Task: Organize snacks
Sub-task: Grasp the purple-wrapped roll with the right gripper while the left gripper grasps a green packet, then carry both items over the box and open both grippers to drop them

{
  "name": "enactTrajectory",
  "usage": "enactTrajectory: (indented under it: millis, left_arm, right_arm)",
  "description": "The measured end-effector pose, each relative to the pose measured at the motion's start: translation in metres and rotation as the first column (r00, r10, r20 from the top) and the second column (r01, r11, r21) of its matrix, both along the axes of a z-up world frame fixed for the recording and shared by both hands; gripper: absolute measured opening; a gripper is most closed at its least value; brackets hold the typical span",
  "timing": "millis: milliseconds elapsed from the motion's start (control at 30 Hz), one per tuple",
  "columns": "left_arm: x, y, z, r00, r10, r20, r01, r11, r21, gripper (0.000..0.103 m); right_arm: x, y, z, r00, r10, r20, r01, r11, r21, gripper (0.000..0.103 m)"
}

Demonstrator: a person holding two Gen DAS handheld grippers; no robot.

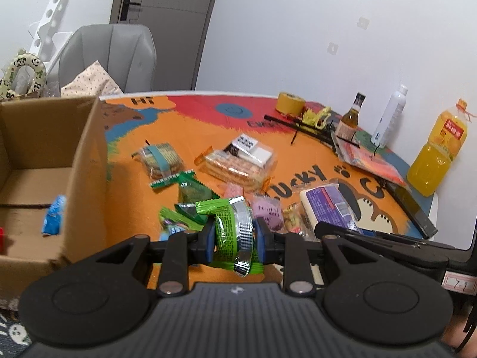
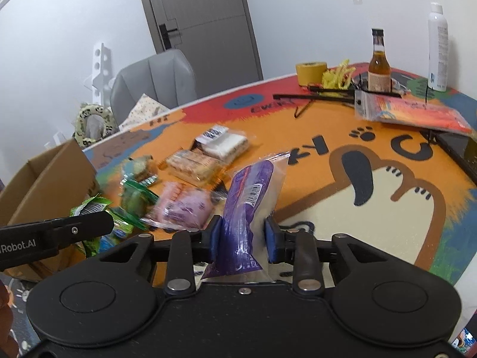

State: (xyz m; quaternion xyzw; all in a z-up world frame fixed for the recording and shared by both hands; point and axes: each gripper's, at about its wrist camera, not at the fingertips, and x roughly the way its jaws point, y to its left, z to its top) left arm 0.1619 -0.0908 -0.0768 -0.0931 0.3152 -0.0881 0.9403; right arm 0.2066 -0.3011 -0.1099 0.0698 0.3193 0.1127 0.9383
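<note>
The brown cardboard box (image 1: 50,161) sits open at the table's left edge with a small blue snack packet (image 1: 54,215) inside. The left gripper (image 1: 234,237) is squeezed tight on a shiny green snack packet (image 1: 229,223), just right of the box. The right gripper (image 2: 243,237) pinches a purple and white snack bag (image 2: 249,205) above the orange table mat (image 2: 313,149).

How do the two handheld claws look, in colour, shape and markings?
Both are matte black. The left claw and right claw each have blue pads on their fingers, two round disc-shaped housings, angular linkage bars and silver pivot screws. White lettering "Robot.AI" marks the left claw's side. No cables or sleeves are visible.
</note>
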Motion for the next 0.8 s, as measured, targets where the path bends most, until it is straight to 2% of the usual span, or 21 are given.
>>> enactTrajectory:
  millis: [500, 800]
  left_arm:
    - [-0.02, 0.029, 0.037, 0.994, 0.04, 0.104, -0.038, 0.999, -0.023, 0.026]
    - [-0.032, 0.055, 0.054, 0.986, 0.081, 0.148, -0.076, 0.996, -0.038, 0.026]
  right_arm:
    - [-0.014, 0.028, 0.041, 0.994, 0.046, 0.097, -0.048, 0.998, 0.026, 0.028]
    - [-0.019, 0.056, 0.054, 0.986, 0.095, 0.137, -0.1, 0.995, 0.032, 0.028]
